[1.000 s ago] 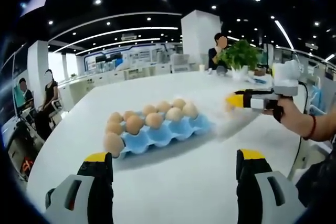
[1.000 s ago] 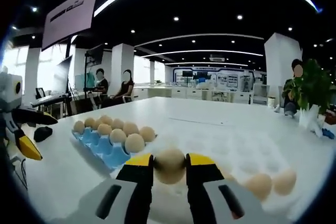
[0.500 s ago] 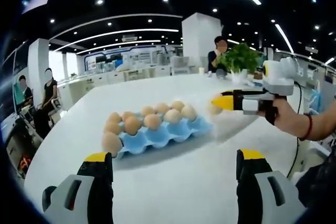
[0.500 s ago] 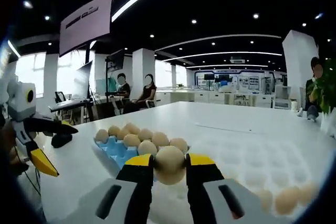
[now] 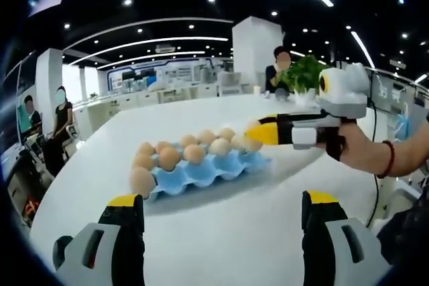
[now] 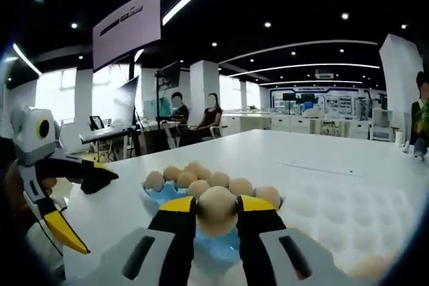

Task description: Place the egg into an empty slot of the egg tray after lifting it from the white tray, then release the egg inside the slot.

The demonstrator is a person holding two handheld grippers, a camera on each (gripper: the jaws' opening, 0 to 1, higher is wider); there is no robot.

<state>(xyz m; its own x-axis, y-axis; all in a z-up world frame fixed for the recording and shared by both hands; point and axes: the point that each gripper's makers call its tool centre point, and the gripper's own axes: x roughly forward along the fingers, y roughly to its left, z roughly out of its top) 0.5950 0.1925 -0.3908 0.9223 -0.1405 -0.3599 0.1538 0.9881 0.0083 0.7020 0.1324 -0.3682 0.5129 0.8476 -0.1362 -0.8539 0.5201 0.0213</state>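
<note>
**Q:** What is happening on the white counter (image 5: 268, 212)?

**A:** The right tongs (image 6: 216, 211) are gripping an egg (image 6: 216, 205) between their yellow-tipped jaws and carrying it above the blue egg tray (image 5: 201, 173), at the tray's near end in the right gripper view. In the left gripper view, the same tongs are reaching in from the right, their tips just over the tray's far right corner.

**Q:** And the left tongs (image 5: 224, 246)?

**A:** They are hanging wide apart and gripping nothing, well back from the tray. They also appear at the left edge of the right gripper view, jaws spread.

**Q:** Where is the white tray (image 6: 362, 222)?

**A:** It is lying to the right of the blue one, pale against the counter and hard to make out.

**Q:** What does the step in hand call for?

**A:** Judging from these views, most cups are already holding eggs, so the person is needing to pick out a bare blue cup first. Then the egg should be going straight down, clear of its neighbours, until it is seating in the cup. Only then should the jaws be easing apart, slowly, so the shell is not rolling or knocking another egg.
</note>
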